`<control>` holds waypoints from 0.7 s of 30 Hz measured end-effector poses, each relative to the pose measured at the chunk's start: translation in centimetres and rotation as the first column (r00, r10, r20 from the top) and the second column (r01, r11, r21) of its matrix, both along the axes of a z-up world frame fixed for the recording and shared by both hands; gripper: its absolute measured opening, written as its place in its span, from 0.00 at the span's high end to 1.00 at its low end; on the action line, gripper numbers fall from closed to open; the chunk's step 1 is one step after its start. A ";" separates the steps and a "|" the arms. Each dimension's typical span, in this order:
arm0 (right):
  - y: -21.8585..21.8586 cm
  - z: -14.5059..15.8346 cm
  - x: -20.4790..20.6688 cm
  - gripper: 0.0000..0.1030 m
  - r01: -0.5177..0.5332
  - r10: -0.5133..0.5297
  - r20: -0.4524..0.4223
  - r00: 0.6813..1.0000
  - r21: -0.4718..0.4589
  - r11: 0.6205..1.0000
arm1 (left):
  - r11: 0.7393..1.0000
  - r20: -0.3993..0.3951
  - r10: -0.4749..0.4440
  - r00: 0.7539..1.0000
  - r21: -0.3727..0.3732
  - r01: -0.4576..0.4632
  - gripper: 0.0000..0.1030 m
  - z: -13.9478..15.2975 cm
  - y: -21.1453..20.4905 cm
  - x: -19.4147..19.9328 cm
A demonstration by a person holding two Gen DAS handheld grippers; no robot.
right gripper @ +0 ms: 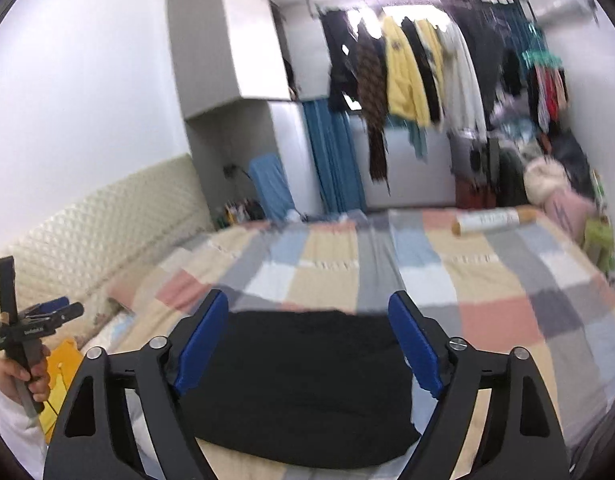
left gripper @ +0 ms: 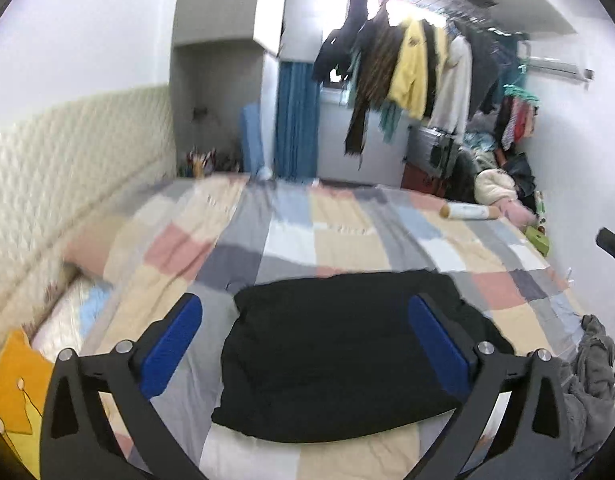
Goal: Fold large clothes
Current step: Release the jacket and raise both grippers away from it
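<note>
**Right gripper hanging wide over folded black garment**

The right gripper is hovering with its blue pads spread apart, holding nothing. A folded black garment is lying on the checked bedspread below it. At the far left, the left gripper is pointing right, a hand gripping its handle.

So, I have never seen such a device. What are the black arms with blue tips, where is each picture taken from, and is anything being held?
There is no robot: a person holds one hand tool in each hand. Each picture comes from a camera on a tool, looking forward between its two blue-padded fingers. The left gripper and the right gripper are both open and hold nothing. Below them a folded black garment lies on the checked bedcover. A cardboard roll lies at the far end. The right view also shows the person's left hand.
</note>
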State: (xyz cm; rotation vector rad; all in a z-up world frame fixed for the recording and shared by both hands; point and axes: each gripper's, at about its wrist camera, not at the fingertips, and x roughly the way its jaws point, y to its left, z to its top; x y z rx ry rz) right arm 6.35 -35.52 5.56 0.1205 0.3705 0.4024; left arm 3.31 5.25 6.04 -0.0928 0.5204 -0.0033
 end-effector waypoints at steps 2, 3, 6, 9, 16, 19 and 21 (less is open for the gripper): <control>0.8 0.8 -1.5 0.18 -0.013 0.013 0.036 0.999 -0.001 1.000 | 1.000 0.033 -0.018 0.999 -0.001 0.018 0.00 1.1 -0.8 -1.2; 1.1 0.8 -1.8 0.15 -0.016 0.016 0.049 0.999 0.001 1.000 | 1.000 0.048 -0.021 0.999 0.003 0.021 0.00 1.4 -1.1 -1.8; 2.1 1.4 -4.0 0.02 -0.029 0.028 0.100 0.995 0.012 1.000 | 0.999 0.087 -0.027 0.996 0.019 0.025 0.00 2.3 -2.3 -3.2; 2.8 1.4 -5.7 0.00 -0.049 0.046 0.137 0.990 0.019 0.999 | 0.999 0.116 -0.033 0.993 0.029 0.030 0.00 2.8 -3.5 -4.7; 4.1 0.0 -8.6 0.00 -0.030 0.024 0.159 0.987 0.033 0.999 | 0.998 0.136 -0.063 0.989 0.022 0.061 0.00 2.5 -5.3 -7.5; 4.7 -0.8 -9.6 0.00 -0.016 0.013 0.165 0.986 0.021 1.000 | 0.998 0.134 -0.063 0.989 0.013 0.062 0.00 1.9 -5.6 -8.1; 5.1 -1.3 -10.1 0.00 -0.004 0.002 0.160 0.987 0.013 1.000 | 0.998 0.127 -0.066 0.990 0.012 0.065 0.00 1.3 -5.9 -8.1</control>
